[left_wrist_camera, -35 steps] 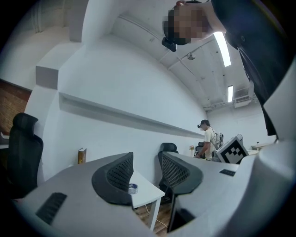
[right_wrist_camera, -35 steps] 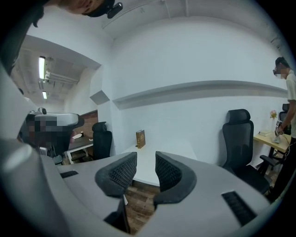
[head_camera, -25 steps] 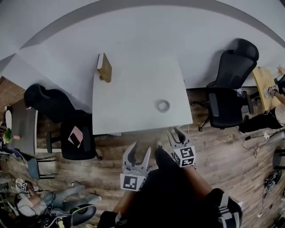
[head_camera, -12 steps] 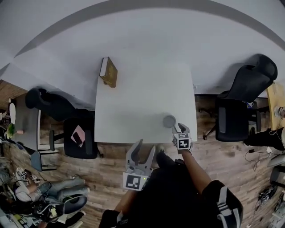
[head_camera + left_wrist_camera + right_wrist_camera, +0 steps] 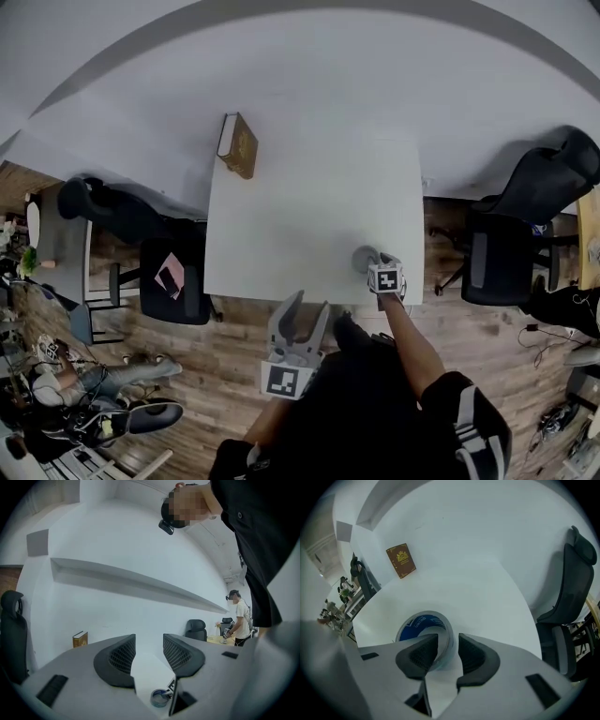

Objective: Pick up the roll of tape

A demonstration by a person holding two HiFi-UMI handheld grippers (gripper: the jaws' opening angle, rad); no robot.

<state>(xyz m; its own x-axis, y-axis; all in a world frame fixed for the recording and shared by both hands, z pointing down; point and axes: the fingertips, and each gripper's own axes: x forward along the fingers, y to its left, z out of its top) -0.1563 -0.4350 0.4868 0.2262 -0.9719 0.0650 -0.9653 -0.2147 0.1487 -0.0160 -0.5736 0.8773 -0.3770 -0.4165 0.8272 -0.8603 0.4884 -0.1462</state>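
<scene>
The white surface (image 5: 300,206) is mostly bare. Off its near edge, the left gripper (image 5: 309,307) hangs released. The right gripper (image 5: 448,644), not yet clenched, straddles the wall of the roll of tape (image 5: 421,622), which lies near the surface's front right corner. The roll looks light, stiff and slick, so I'd pinch that wall.

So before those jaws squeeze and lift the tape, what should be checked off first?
1. Jaws straddle the ring's wall: ok. The right gripper has one jaw inside the roll of tape and one outside.
2. Jaws closed on it: not ok. A gap shows beside the wall.
3. Roll lying flat on the white table: ok.
4. Nothing crowding the roll: ok. The book is at the far corner.
5. Left gripper out of the way: ok. It is open, empty and off the table.
</scene>
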